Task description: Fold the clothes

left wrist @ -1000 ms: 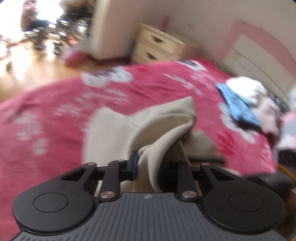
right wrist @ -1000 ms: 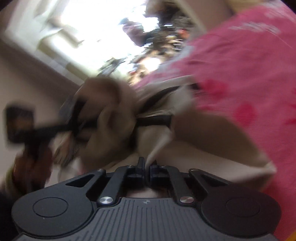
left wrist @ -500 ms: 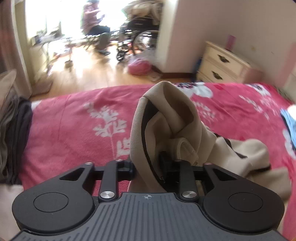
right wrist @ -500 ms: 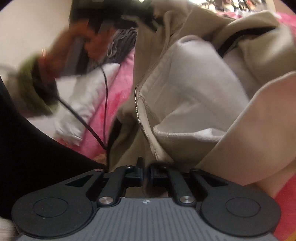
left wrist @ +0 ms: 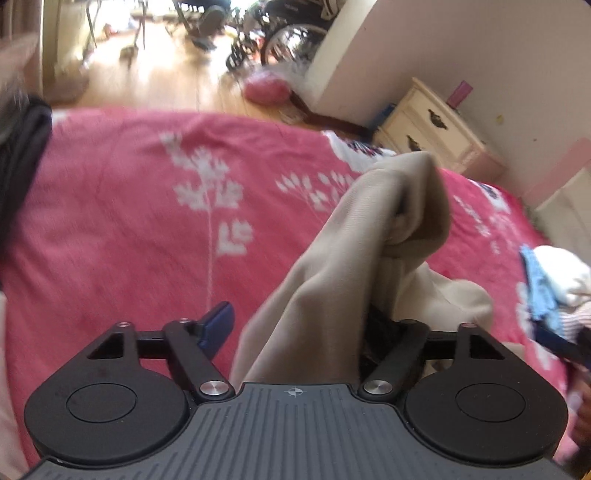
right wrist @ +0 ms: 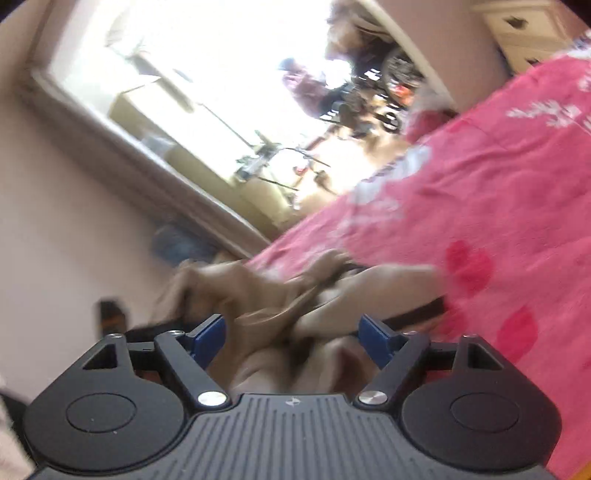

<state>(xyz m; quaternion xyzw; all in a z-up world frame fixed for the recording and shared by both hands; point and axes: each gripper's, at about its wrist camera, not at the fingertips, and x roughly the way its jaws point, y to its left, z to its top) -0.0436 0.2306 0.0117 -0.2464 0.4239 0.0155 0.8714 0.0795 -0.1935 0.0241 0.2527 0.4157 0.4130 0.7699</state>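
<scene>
Both claws, left [left wrist: 306, 325] and right [right wrist: 293, 334], were opening, releasing the beige garment [left wrist: 369, 229] onto the bed [left wrist: 122, 221]; regripping an edge likely came next.

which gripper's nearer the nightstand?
Left, as far as the views show. The nightstand sits beyond the bed's far edge, ahead and right of the left gripper. From the right gripper it looks farther off, in the top corner. Both jaws are opening over the beige garment.

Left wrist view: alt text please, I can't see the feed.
A beige garment lies bunched between the opening jaws of the left gripper, draped over a pink floral bedspread. A cream nightstand stands beyond the bed.
</scene>
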